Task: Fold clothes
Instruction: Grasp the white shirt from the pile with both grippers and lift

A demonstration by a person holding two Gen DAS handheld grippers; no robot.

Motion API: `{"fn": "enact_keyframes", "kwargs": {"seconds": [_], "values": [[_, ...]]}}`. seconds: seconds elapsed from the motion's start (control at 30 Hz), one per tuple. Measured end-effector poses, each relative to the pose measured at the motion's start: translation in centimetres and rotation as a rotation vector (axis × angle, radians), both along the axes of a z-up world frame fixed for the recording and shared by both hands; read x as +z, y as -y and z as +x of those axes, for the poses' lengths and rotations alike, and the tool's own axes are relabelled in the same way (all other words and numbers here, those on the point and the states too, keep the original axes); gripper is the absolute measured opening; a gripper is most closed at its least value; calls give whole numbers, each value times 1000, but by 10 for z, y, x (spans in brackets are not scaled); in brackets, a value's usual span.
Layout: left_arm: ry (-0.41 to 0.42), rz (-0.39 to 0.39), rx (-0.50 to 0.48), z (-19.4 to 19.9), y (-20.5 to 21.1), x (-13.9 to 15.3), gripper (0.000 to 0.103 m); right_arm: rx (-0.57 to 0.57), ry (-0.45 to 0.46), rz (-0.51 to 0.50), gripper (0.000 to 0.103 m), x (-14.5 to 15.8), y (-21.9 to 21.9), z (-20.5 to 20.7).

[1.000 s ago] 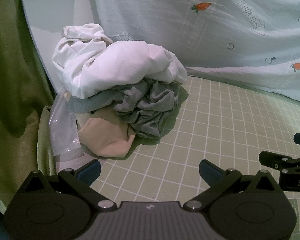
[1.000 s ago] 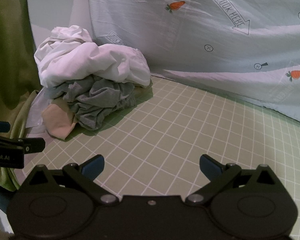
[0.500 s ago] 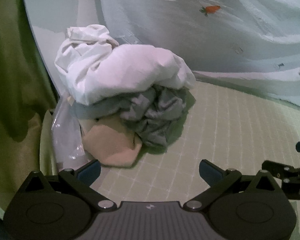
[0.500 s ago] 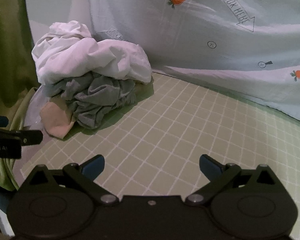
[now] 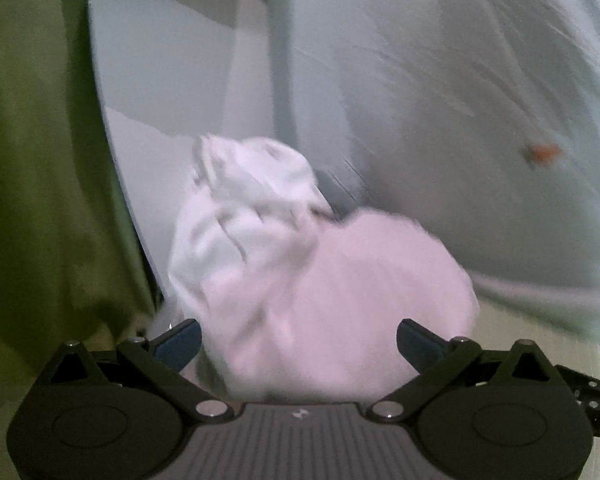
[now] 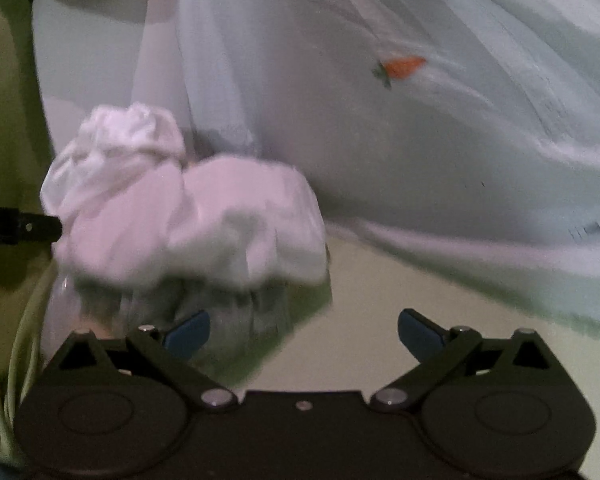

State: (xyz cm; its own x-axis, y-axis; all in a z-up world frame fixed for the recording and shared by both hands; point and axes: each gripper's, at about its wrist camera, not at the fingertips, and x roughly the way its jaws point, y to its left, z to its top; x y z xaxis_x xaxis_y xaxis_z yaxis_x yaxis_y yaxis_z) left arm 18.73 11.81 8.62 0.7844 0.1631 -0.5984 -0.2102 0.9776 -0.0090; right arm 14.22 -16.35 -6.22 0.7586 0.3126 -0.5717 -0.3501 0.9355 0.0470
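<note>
A heap of crumpled clothes lies at the left of the mat, and both views are blurred. On top is a white garment, which fills the space in front of my open left gripper; its fingers straddle the bulge, and contact cannot be told. From the right wrist view the white garment sits over a grey garment. My right gripper is open, its left fingertip at the grey cloth. The left gripper's body shows at the left edge.
A pale blue sheet with carrot prints hangs behind and drapes onto the green grid mat. Green fabric hangs at the left. A clear plastic bag lies beside the heap.
Both grippers have moved forward and left, close up to the clothes heap. The white garment now lies between the left gripper's fingers; the grey and peach clothes have dropped out of the left view.
</note>
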Motion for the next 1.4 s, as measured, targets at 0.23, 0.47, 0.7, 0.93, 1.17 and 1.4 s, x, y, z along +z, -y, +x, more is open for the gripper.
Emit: {"fn": "enact_keyframes", "kwargs": {"seconds": [0.23, 0.47, 0.7, 0.93, 1.17, 1.4], "values": [[26, -26, 33, 93, -33, 0, 90, 12, -19, 78, 91, 7, -48, 114], [0, -37, 94, 133, -45, -27, 77, -11, -190, 79, 84, -36, -96, 217], [44, -85, 112, 130, -50, -28, 19, 6, -296, 286, 26, -60, -85, 237], [104, -95, 59, 116, -32, -12, 2, 66, -78, 239, 10, -22, -67, 179], [219, -106, 72, 66, -25, 31, 0, 40, 151, 264, 9, 29, -45, 98], [395, -135, 16, 8, 9, 96, 0, -135, 334, 398, 9, 87, 35, 31]]}}
